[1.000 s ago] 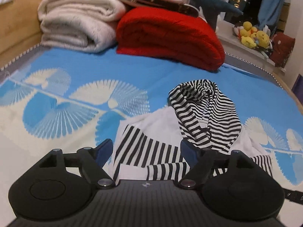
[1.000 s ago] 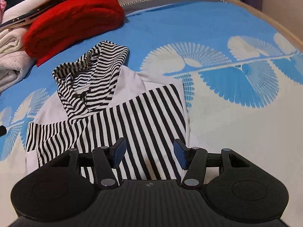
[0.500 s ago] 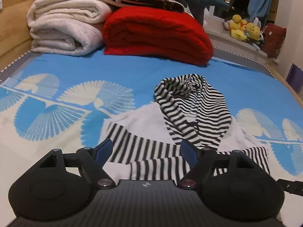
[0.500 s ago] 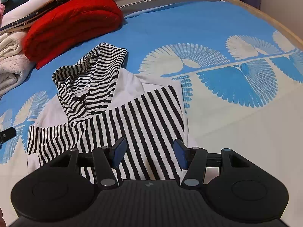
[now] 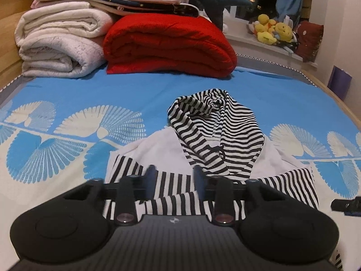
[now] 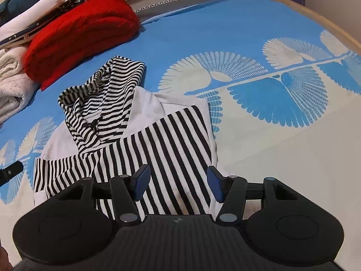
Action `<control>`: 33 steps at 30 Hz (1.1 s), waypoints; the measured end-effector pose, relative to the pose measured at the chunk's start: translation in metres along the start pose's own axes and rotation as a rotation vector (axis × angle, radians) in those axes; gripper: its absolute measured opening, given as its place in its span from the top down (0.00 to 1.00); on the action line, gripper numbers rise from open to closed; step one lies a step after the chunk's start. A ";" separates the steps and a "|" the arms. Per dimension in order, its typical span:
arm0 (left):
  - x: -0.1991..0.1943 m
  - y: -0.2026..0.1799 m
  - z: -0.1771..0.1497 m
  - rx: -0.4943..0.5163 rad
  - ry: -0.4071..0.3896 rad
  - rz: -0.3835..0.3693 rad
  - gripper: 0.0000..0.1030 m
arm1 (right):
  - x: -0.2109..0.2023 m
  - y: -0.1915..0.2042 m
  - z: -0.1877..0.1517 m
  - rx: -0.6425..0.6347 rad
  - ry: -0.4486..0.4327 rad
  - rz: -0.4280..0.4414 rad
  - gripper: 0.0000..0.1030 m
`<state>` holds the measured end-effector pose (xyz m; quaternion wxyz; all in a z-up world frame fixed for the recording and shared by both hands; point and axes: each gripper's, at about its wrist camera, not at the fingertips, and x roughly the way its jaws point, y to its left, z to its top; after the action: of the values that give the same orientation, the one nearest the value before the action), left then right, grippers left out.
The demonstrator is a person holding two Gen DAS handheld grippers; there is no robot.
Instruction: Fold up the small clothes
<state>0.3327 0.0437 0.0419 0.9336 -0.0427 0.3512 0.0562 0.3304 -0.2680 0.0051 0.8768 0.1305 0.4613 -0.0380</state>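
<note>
A small white hoodie with black-and-white striped hood (image 5: 216,133) and striped sleeves lies on the blue patterned bed cover, sleeves folded across its front; it also shows in the right wrist view (image 6: 135,131). My left gripper (image 5: 174,181) hovers over the hoodie's left striped sleeve, its fingers blurred and narrower apart, nothing visibly between them. My right gripper (image 6: 178,184) is open and empty above the right striped sleeve (image 6: 173,149). The other gripper's tip shows at the right edge of the left wrist view (image 5: 345,205) and at the left edge of the right wrist view (image 6: 10,172).
A folded red blanket (image 5: 169,43), white folded blankets (image 5: 58,45) and stacked bedding stand at the bed's far end. Yellow plush toys (image 5: 273,30) sit on the windowsill. The wooden bed rim (image 6: 315,15) runs along the right side.
My left gripper's fingers have moved closer together and its view has tilted up over the left sleeve. My right gripper stays open with little shift.
</note>
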 end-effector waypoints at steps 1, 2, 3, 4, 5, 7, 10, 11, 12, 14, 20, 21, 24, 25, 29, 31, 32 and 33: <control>0.000 0.000 0.002 0.014 -0.003 0.004 0.70 | 0.000 -0.001 0.002 0.005 0.000 0.001 0.44; 0.000 0.001 0.004 0.023 -0.008 0.008 0.71 | -0.001 -0.002 0.003 0.009 -0.002 0.001 0.44; 0.000 0.002 0.006 0.032 -0.012 0.011 0.71 | -0.002 -0.004 0.006 0.012 -0.005 0.003 0.44; 0.001 0.002 0.008 0.041 -0.012 0.010 0.71 | -0.003 -0.006 0.008 0.016 -0.009 0.006 0.44; 0.005 0.003 0.012 0.046 -0.006 0.010 0.71 | -0.005 -0.009 0.012 0.023 -0.016 0.009 0.45; 0.017 0.005 0.025 0.032 0.009 0.013 0.71 | -0.007 -0.014 0.019 0.033 -0.033 0.006 0.45; 0.048 0.005 0.054 0.020 0.024 0.004 0.71 | -0.009 -0.023 0.027 0.046 -0.052 0.000 0.45; 0.062 0.003 0.068 0.037 0.026 0.011 0.71 | -0.010 -0.026 0.028 0.047 -0.054 -0.001 0.46; 0.074 0.000 0.079 0.058 0.025 0.024 0.71 | -0.010 -0.029 0.029 0.046 -0.053 -0.004 0.47; 0.103 -0.006 0.104 0.099 0.027 0.026 0.71 | -0.009 -0.035 0.029 0.046 -0.048 -0.005 0.49; 0.215 -0.010 0.174 0.089 0.134 -0.014 0.74 | -0.001 -0.056 0.029 0.049 -0.032 -0.047 0.49; 0.234 -0.011 0.180 0.087 0.157 -0.016 0.74 | 0.001 -0.058 0.029 0.046 -0.025 -0.061 0.49; 0.284 -0.013 0.197 0.076 0.202 -0.029 0.74 | 0.008 -0.067 0.028 0.032 -0.009 -0.106 0.49; 0.298 -0.014 0.200 0.062 0.217 -0.041 0.73 | 0.009 -0.070 0.028 0.027 -0.006 -0.117 0.49; 0.343 -0.023 0.207 0.036 0.256 -0.054 0.59 | 0.011 -0.076 0.027 0.023 -0.003 -0.134 0.49; 0.365 -0.028 0.206 0.028 0.298 -0.042 0.44 | 0.012 -0.076 0.027 0.017 -0.003 -0.132 0.49; 0.374 -0.030 0.205 0.024 0.314 -0.029 0.42 | 0.013 -0.076 0.027 0.012 -0.001 -0.131 0.49; 0.381 -0.032 0.204 0.020 0.325 -0.023 0.39 | 0.013 -0.075 0.026 0.006 0.002 -0.129 0.49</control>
<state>0.7549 0.0646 -0.0559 0.8655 -0.0458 0.4976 0.0344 0.3452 -0.3464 -0.0062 0.8716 0.1029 0.4695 -0.0958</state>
